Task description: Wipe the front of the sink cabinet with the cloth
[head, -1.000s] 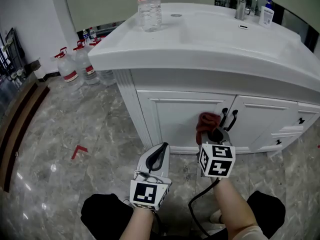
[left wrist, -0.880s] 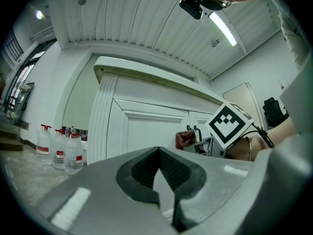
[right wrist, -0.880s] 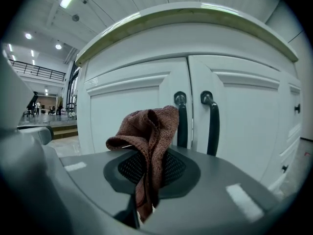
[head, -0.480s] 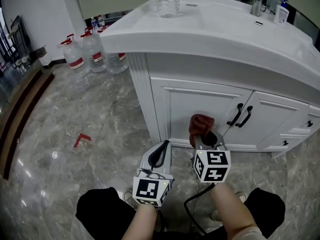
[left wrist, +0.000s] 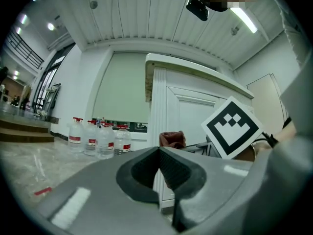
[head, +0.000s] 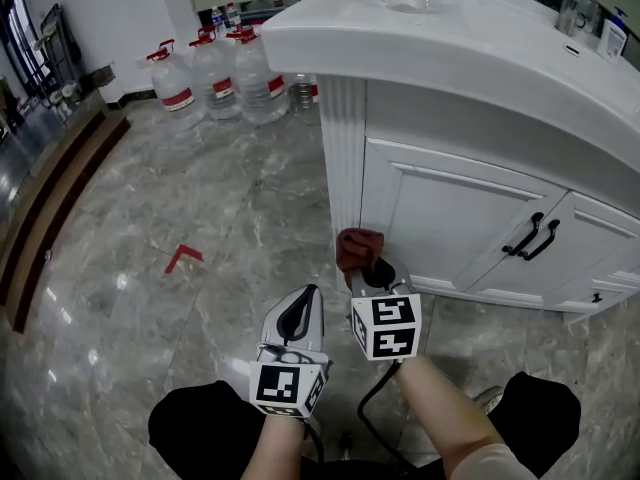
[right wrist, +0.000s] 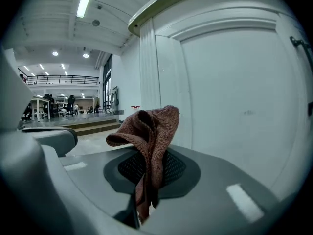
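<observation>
By sink cabinet (head: pixel 440 213) front: cloth (head: pixel 357 245) pinched in right claw (head: pixel 370 268).

cloth (right wrist: pixel 154 126): coarse, open-weave fabric, matt and rough, lying in soft folds.
cabinet (head: pixel 440 218): white painted panels, smooth, with a faint satin sheen.
countertop (head: pixel 470 38): white, hard and smooth, glossier than the panels below it.
door handles (head: pixel 535 236): dark and smooth, metal by the look.
floor (head: pixel 150 198): grey veined stone-look tiles, polished, bright with lamp glare.
water jugs (head: pixel 215 78): clear plastic, glossy, with red plastic caps.
left gripper (left wrist: pixel 159 150): grey plastic shell, smooth and matt.
right gripper (head: pixel 372 270): the same grey matt plastic.
pads (left wrist: pixel 173 168): dark, finely ribbed, dull, rubbery-looking.
marker cube (head: pixel 385 328): flat matt print, black on white.
step (head: pixel 50 218): brown, wood-like, low sheen.
</observation>
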The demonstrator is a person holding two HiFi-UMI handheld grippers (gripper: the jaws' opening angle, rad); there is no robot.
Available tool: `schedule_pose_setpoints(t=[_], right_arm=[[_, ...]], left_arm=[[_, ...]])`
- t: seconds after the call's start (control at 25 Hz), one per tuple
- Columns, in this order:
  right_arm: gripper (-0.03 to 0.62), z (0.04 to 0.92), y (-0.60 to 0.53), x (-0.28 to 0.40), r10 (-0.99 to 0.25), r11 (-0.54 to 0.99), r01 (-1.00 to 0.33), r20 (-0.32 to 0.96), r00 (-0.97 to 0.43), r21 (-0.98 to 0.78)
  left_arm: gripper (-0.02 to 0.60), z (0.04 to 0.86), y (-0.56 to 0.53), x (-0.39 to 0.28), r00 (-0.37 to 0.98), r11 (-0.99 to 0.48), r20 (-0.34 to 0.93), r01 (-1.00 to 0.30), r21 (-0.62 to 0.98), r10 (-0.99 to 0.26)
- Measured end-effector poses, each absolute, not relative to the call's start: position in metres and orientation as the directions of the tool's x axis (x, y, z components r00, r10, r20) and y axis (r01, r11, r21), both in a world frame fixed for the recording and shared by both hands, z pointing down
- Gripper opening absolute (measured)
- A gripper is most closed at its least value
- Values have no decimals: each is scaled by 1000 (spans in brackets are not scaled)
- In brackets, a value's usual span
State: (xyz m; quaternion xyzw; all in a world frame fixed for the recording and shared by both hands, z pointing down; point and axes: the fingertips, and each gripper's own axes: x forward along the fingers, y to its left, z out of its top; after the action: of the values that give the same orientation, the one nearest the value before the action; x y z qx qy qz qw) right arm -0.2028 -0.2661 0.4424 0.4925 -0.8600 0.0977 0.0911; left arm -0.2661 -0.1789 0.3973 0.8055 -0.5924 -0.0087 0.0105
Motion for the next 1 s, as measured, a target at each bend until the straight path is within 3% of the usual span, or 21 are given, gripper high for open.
schedule_pose_setpoints(t=[0.36, 1.0], right_arm=[[80, 450, -284, -181, -860, 435, -896, 254, -443, -89], [80, 446, -274, -57, -915, 295, -954, 268, -300, -60]], left_arm=[[0, 407, -184, -265, 309, -309, 15, -950, 38, -951], [0, 407, -196, -175, 449, -448, 15, -894, 27, -894]])
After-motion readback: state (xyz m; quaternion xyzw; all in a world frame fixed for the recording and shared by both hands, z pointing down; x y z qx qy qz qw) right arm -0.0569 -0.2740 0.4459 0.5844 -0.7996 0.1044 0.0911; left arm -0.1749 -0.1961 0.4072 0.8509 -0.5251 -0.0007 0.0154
